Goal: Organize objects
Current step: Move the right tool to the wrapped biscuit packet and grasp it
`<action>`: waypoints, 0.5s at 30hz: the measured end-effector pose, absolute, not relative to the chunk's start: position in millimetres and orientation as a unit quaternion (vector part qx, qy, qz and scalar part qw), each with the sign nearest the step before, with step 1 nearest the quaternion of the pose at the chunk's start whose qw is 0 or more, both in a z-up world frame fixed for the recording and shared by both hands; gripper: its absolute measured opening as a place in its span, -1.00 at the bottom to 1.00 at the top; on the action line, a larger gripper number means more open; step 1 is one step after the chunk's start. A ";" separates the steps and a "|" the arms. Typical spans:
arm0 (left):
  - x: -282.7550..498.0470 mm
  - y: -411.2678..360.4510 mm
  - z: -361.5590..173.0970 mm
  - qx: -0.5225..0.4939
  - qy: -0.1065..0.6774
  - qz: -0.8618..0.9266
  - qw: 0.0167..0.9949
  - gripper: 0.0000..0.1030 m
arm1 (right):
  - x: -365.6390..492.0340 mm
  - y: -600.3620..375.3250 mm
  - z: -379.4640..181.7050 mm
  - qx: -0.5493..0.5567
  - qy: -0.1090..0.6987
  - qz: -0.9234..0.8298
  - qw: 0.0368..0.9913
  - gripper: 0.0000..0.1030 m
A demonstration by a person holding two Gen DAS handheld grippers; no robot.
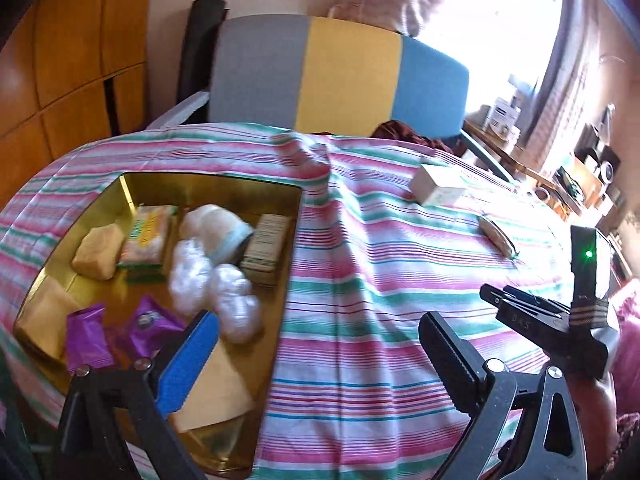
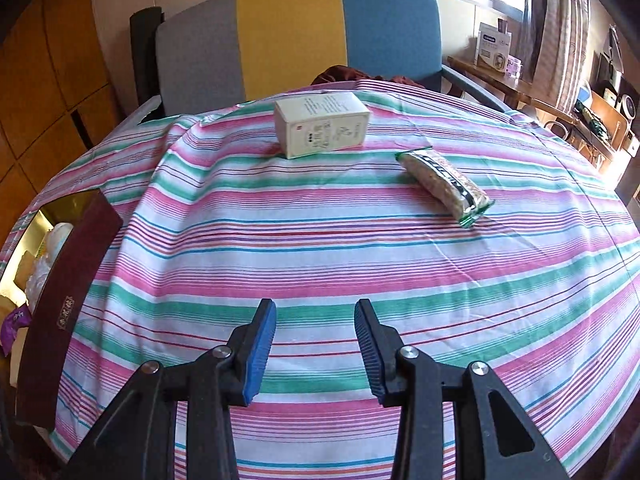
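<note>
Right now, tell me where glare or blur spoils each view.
Left wrist view: the window is blown out white, and the items in the gold tray look soft. Right wrist view: sharper overall; the white box and snack bar are clear, with stripes bowed by fisheye.

Premises: a private home, a living or dining room. Evidence: a bench covered with a striped cloth (image 2: pixel 320 240) in pink, green and white; an upholstered chair (image 2: pixel 296 36) in grey, yellow and blue panels drawn up at its far side; wooden panelled cabinets (image 1: pixel 72 52) along the left wall; a curtained window (image 2: pixel 560 20) admitting daylight; a wooden side shelf (image 2: pixel 500 76) carrying boxes, with small household electronics (image 2: pixel 624 108) crowded nearby.
</note>
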State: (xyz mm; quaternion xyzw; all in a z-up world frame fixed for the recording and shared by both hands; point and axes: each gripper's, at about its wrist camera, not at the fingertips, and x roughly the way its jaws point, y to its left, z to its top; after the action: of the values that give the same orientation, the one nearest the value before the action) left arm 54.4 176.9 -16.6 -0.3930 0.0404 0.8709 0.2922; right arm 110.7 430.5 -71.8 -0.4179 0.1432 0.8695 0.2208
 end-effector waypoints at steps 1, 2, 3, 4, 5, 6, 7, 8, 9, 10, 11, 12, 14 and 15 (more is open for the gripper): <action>57.3 184.0 -16.7 -0.393 0.046 0.869 0.298 0.96 | 112.4 435.9 -72.9 -0.417 0.146 0.869 0.225 -0.20; 60.2 190.5 -16.7 -0.392 0.051 0.866 0.306 0.96 | 114.4 441.8 -74.0 -0.416 0.149 0.868 0.227 -0.20; 62.3 195.8 -17.2 -0.392 0.054 0.864 0.312 0.96 | 116.7 447.0 -75.0 -0.415 0.154 0.867 0.229 -0.20; 64.5 201.6 -17.5 -0.393 0.057 0.861 0.317 0.96 | 118.3 452.3 -75.9 -0.414 0.157 0.866 0.231 -0.20; 66.4 207.6 -18.1 -0.395 0.061 0.859 0.321 0.96 | 119.9 457.2 -76.8 -0.414 0.159 0.866 0.233 -0.19; 68.0 213.1 -19.0 -0.397 0.063 0.856 0.326 0.96 | 121.0 461.9 -77.7 -0.413 0.160 0.866 0.232 -0.17; 69.5 218.1 -19.7 -0.398 0.065 0.854 0.330 0.96 | 121.6 466.5 -79.0 -0.414 0.158 0.866 0.231 -0.14; 71.3 223.3 -20.7 -0.400 0.068 0.852 0.332 0.96 | 121.4 471.3 -80.6 -0.415 0.156 0.866 0.231 -0.13; 73.0 228.0 -21.3 -0.401 0.072 0.850 0.334 0.96 | 121.4 476.6 -82.5 -0.416 0.154 0.866 0.229 -0.13; 74.8 232.3 -22.2 -0.402 0.075 0.847 0.339 0.96 | 121.8 483.0 -84.6 -0.418 0.152 0.866 0.228 -0.12; 76.6 237.0 -23.0 -0.403 0.078 0.844 0.345 0.96 | 122.4 489.8 -86.7 -0.420 0.149 0.865 0.232 -0.10; 78.8 240.9 -23.5 -0.403 0.081 0.843 0.348 0.96 | 123.6 497.5 -88.1 -0.419 0.147 0.864 0.239 -0.10; 82.0 249.7 -25.9 -0.406 0.088 0.838 0.355 0.96 | 125.3 516.9 -89.7 -0.418 0.158 0.859 0.249 -0.08; 82.5 252.0 -27.5 -0.407 0.090 0.835 0.358 0.96 | 125.7 526.9 -88.8 -0.413 0.165 0.859 0.253 -0.06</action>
State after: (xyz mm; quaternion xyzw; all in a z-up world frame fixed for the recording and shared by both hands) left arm 82.5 252.0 -27.5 -0.4073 0.0896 0.8353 0.3582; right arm 125.7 526.9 -88.8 -0.4129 0.1651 0.8591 0.2534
